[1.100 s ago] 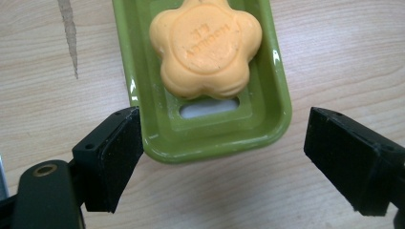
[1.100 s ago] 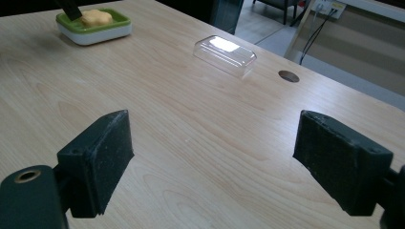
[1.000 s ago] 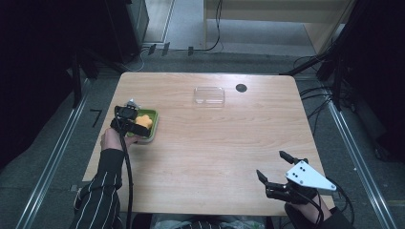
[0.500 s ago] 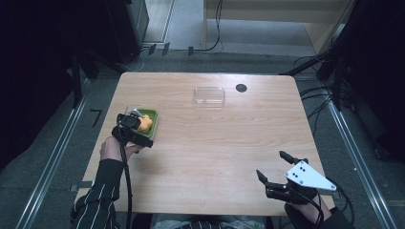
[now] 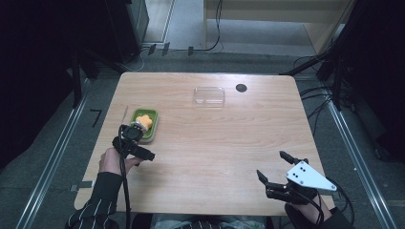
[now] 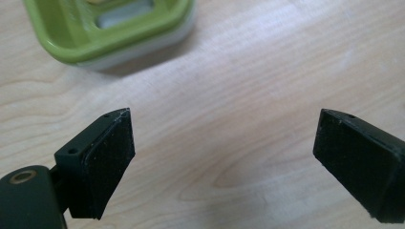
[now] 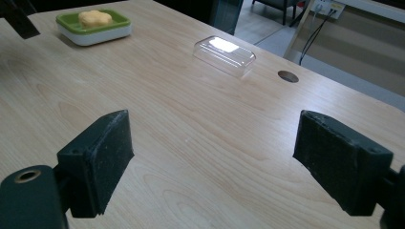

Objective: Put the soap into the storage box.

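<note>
— Soap-shaped yellow-orange lump (image 5: 145,121) in the green-and-white rectangular dish (image 5: 152,135): where is it, counting from the near edge?

— Nearest, at the near right of the light wooden table (image 5: 210,152), is the right gripper (image 5: 278,168), jaws spread wide over bare wood, holding nothing. Farther in on the left is the left gripper (image 5: 138,143), held just on the near side of the dish; its own view shows its jaws wide apart and empty too. The lump lies in the dish at the left side. Beyond, near the far edge, sits a clear plastic rectangular lid (image 5: 209,95), with a small dark round hole (image 5: 241,88) just to its right.

— What does each view add?

— The left gripper view catches the dish's green rim (image 6: 119,36) and white base up close, cut off at the top, so the lump cannot be made out. The right gripper view shows dish (image 7: 90,31), lump (image 7: 95,18), lid (image 7: 224,55) and hole (image 7: 288,76) together from low down, plus a dark shape at top left, cropped and hard to identify.

— Anything hidden from above?

— The left gripper covers the dish's near left corner.
</note>
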A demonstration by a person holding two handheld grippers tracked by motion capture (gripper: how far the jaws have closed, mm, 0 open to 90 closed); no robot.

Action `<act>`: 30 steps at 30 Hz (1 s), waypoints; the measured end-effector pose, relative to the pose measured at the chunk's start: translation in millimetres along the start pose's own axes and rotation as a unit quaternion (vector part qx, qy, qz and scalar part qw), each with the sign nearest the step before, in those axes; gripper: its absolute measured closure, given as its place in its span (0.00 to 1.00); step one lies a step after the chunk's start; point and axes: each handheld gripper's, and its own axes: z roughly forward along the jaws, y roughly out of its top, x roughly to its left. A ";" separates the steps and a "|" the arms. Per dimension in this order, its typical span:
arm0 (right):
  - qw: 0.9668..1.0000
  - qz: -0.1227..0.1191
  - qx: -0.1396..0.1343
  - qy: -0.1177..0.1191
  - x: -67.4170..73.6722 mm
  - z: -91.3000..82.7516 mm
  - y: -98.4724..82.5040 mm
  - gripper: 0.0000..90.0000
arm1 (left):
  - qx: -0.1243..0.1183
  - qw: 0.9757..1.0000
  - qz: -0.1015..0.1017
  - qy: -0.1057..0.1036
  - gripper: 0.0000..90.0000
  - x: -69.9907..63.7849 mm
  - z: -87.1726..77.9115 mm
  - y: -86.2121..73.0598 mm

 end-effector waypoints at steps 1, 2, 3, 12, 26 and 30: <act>1.000 0.000 0.000 0.000 0.1 0.0 0.0 0.15 | 0.002 1.000 0.003 -0.002 0.08 -1.3 0.2 -1.2; 1.000 0.000 0.000 -0.001 0.1 0.0 0.0 0.15 | 0.004 1.000 0.005 -0.005 0.08 -3.1 0.2 -3.0; 1.000 0.000 0.000 0.000 0.1 0.0 0.0 0.15 | 0.004 1.000 0.007 -0.005 0.08 -5.1 0.4 -4.8; 1.000 0.000 0.000 0.000 -0.1 -0.2 -0.1 0.15 | 0.023 0.999 0.025 -0.011 0.07 -15.9 3.1 -20.9; 1.000 -0.002 0.000 -0.002 -0.3 -1.1 -0.6 0.15 | 0.043 0.998 0.035 -0.027 0.06 -26.2 6.4 -51.0; 1.000 -0.002 0.000 -0.003 0.0 -1.3 -0.6 0.15 | 0.049 0.998 0.032 -0.027 0.06 -26.3 9.0 -58.3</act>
